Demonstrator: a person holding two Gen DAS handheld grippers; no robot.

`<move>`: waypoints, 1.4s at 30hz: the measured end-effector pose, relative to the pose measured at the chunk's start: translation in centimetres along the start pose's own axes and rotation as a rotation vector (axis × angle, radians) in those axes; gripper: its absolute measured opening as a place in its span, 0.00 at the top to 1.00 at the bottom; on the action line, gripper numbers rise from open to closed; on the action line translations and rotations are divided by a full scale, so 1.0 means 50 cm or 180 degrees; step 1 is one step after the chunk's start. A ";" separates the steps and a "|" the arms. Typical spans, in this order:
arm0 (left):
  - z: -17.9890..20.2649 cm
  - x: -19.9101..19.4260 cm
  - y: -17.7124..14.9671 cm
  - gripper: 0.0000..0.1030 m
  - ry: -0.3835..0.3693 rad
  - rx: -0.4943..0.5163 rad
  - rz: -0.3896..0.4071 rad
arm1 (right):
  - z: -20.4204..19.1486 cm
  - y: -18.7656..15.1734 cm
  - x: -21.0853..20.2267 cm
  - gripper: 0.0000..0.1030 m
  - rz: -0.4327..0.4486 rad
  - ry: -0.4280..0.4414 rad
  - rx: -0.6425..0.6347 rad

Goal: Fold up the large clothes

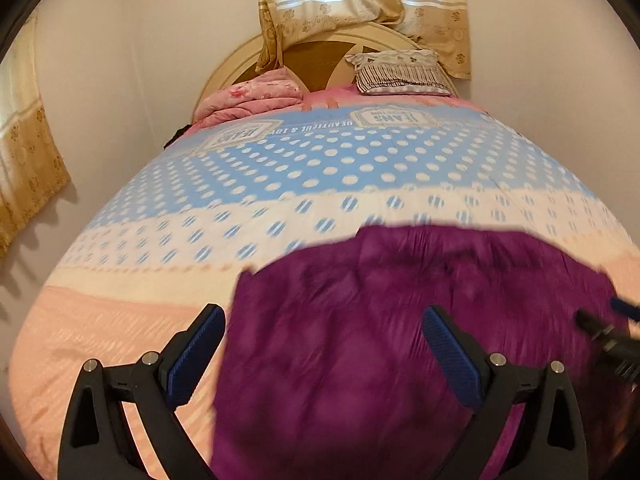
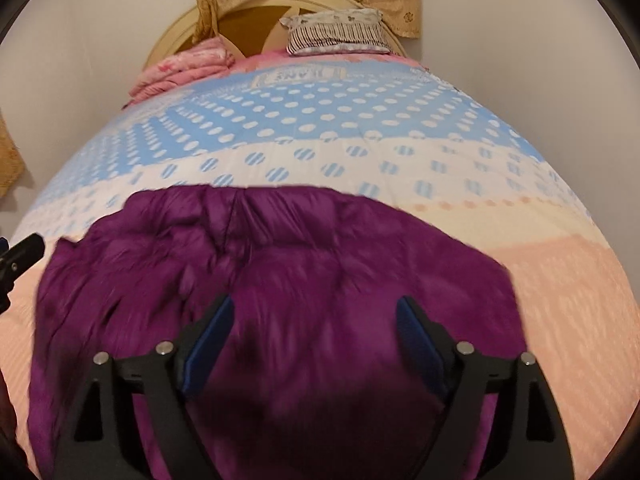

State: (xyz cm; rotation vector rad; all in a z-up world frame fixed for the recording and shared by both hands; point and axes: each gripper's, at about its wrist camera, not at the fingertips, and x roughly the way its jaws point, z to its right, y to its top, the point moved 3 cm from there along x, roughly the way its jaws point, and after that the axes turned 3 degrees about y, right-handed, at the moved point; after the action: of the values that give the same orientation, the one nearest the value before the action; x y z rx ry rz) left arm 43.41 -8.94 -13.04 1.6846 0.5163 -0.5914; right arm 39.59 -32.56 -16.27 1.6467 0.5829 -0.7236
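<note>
Purple garment (image 2: 280, 280) smeared by motion blur, its near edge cut off by the frame, right gripper (image 1: 600, 328) only partly showing at the left wrist view's right edge, bedspread lettering (image 2: 296, 74) blurred.

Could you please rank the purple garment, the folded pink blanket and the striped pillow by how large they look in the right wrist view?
1. Purple garment, by far the largest, though it lies nearest the camera.
2 and 3. Pink blanket and striped pillow look about alike at the far headboard; I would not rank them.
</note>
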 end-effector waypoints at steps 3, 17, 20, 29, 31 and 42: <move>-0.046 -0.050 -0.096 0.04 0.0143 0.0174 0.0009 | 0.024 -0.075 -0.059 0.12 -0.0010 -0.0019 -0.0041; -0.159 -0.216 -0.402 0.04 0.0358 0.0078 -0.0255 | 0.023 -0.321 -0.226 0.12 -0.0080 -0.0226 -0.0014; -0.167 -0.244 -0.444 0.04 0.0334 0.0072 -0.0282 | 0.015 -0.373 -0.245 0.12 -0.0166 -0.0236 -0.0123; -0.169 -0.281 -0.537 0.04 0.0136 0.0045 -0.0568 | 0.028 -0.482 -0.298 0.12 -0.0350 -0.0274 -0.0044; -0.164 -0.278 -0.545 0.04 0.0109 0.0036 -0.0636 | 0.024 -0.497 -0.302 0.12 -0.0400 -0.0266 -0.0043; -0.151 -0.277 -0.566 0.04 -0.0183 -0.0030 -0.0766 | -0.007 -0.554 -0.304 0.12 -0.0650 -0.0105 -0.0076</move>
State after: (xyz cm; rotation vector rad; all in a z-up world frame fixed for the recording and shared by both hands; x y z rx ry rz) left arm 15.75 3.43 -24.44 1.6030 0.6844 -0.8078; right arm 9.42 -26.81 -23.73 1.5647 0.7407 -0.8871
